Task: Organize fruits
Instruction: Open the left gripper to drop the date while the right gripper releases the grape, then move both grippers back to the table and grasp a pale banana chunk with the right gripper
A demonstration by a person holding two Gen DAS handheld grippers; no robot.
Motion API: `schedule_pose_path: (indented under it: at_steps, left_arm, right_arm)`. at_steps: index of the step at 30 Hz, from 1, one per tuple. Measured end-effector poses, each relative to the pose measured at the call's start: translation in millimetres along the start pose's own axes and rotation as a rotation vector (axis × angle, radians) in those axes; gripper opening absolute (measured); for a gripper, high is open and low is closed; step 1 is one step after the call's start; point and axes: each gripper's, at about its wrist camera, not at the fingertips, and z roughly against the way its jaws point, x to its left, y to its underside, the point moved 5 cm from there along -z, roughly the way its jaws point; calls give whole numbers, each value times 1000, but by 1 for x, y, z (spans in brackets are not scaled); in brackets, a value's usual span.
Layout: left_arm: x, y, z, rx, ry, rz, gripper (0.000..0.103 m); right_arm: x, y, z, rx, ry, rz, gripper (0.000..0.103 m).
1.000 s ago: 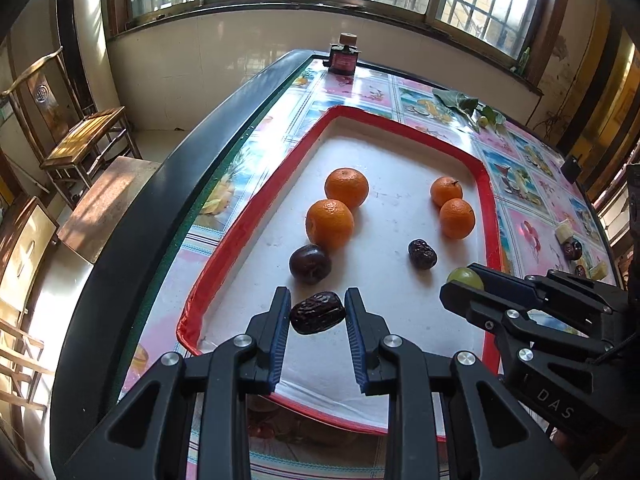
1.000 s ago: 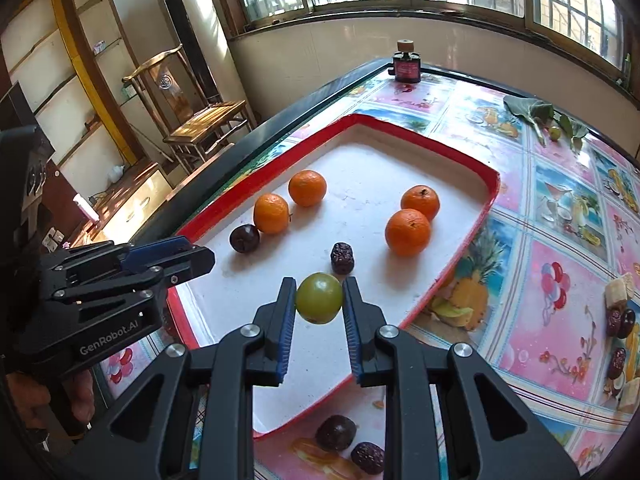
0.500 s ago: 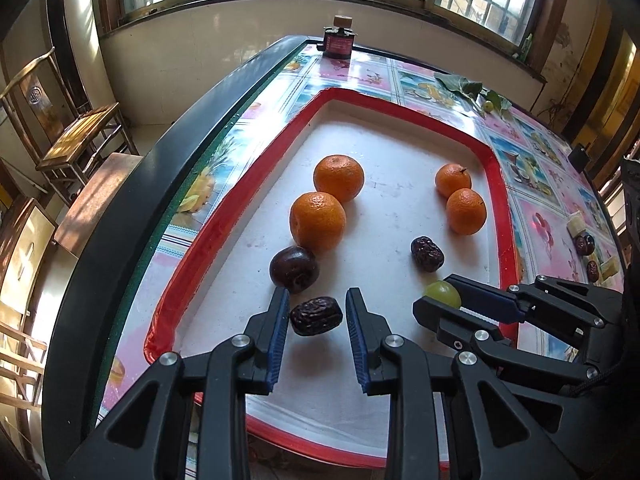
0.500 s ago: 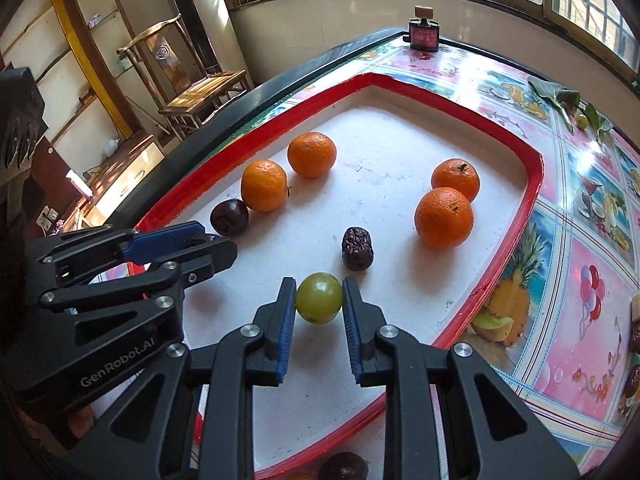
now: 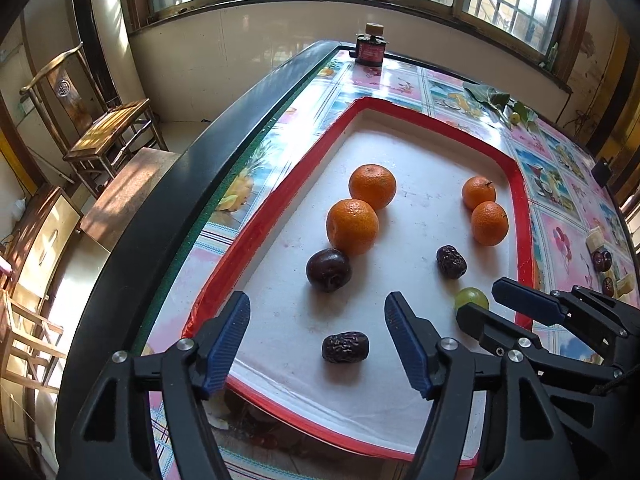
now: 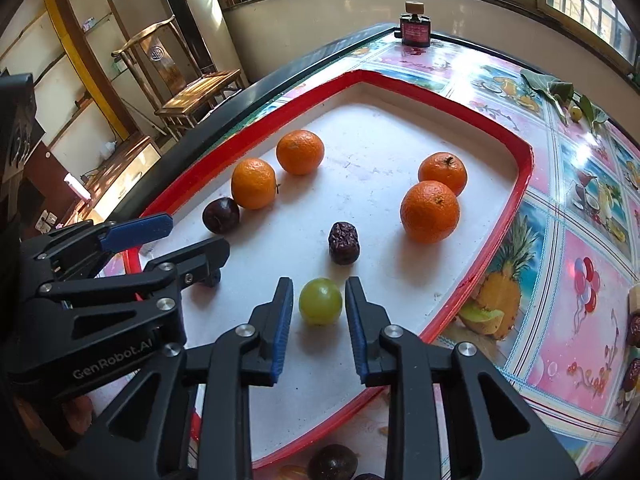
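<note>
A white tray with a red rim (image 5: 264,216) holds several oranges (image 5: 352,226), a dark plum (image 5: 329,270) and a wrinkled date (image 5: 451,262). My left gripper (image 5: 317,304) hangs over the tray's near end. Its jaws are opening wide, and another date (image 5: 345,347) lies loose on the tray between them, untouched. My right gripper (image 6: 319,285) is just right of it. Its jaws are opening around a green grape (image 6: 321,301) that rests on the tray, with a thin gap at each pad. The left gripper (image 6: 196,236) also shows in the right wrist view.
The tray lies on a table with a fruit-print cloth (image 6: 580,280). A red bottle (image 5: 372,46) stands at the far end, with green leaves (image 5: 496,98) at the back right. More dark fruits lie outside the tray, at right (image 5: 602,260) and near the front (image 6: 332,462). A wooden chair (image 5: 104,128) stands left.
The left jaws have spread wide and let go of the date, which now lies on the tray. The right jaws have parted slightly from the grape, now resting on the tray.
</note>
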Motion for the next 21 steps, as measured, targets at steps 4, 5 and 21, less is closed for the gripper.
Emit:
schedule_pose_path:
  at_steps: [4, 5, 21]
  left_arm:
    - [-1, -2, 11, -40, -24, 13, 79]
    - [-3, -2, 13, -45, -27, 13, 79]
    - [-121, 9, 38, -78, 65, -76, 79]
  right_arm:
    - [-4, 1, 12, -25, 0, -22, 46]
    - [-4, 1, 16, -33, -1, -28, 49]
    - [-81, 51, 90, -119, 51, -183, 60]
